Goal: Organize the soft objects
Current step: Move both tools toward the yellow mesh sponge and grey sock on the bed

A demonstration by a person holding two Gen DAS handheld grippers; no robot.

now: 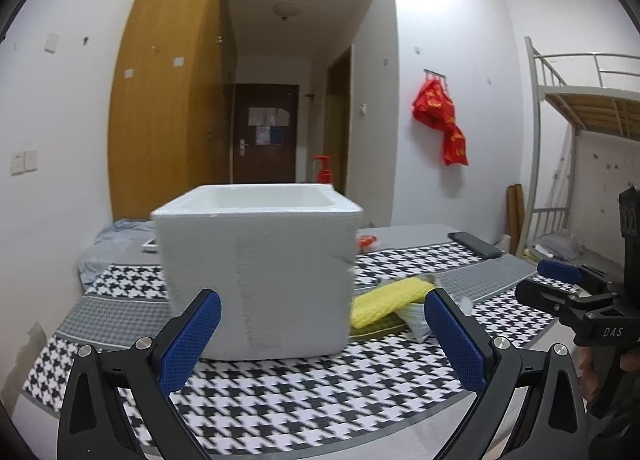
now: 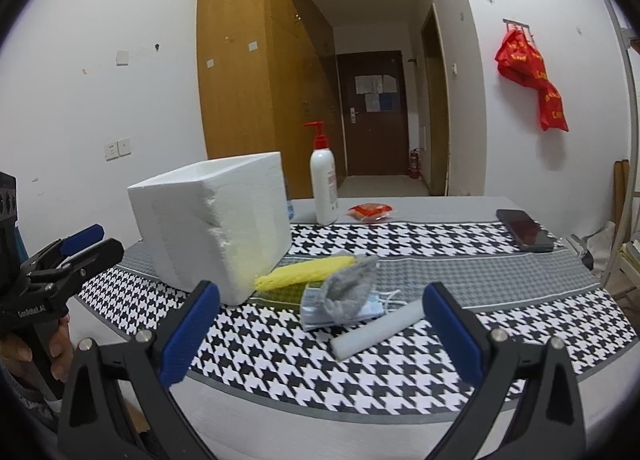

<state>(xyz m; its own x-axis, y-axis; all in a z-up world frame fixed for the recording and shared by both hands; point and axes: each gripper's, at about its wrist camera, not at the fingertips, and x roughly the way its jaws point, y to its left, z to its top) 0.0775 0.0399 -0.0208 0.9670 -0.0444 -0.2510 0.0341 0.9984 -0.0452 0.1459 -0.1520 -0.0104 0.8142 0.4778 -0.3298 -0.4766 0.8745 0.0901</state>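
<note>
Left gripper (image 1: 322,334) gaped wide, empty, the foam box (image 1: 258,272) dead ahead at twelve o'clock; right gripper (image 2: 320,330) spread open too. Yellow sponge (image 2: 306,272), grey cloth (image 2: 350,286) and white foam roll (image 2: 376,330) lay between its jaws, untouched.

Both units share one build — black plastic frames, left gripper (image 1: 320,336) and right gripper (image 2: 320,330). Blue textured pads (image 1: 192,336) line the fingers; silver round screws at the finger pivots. White lettering on the bodies — "DAS" on the right, "CanRobot.AI" on the left.
</note>
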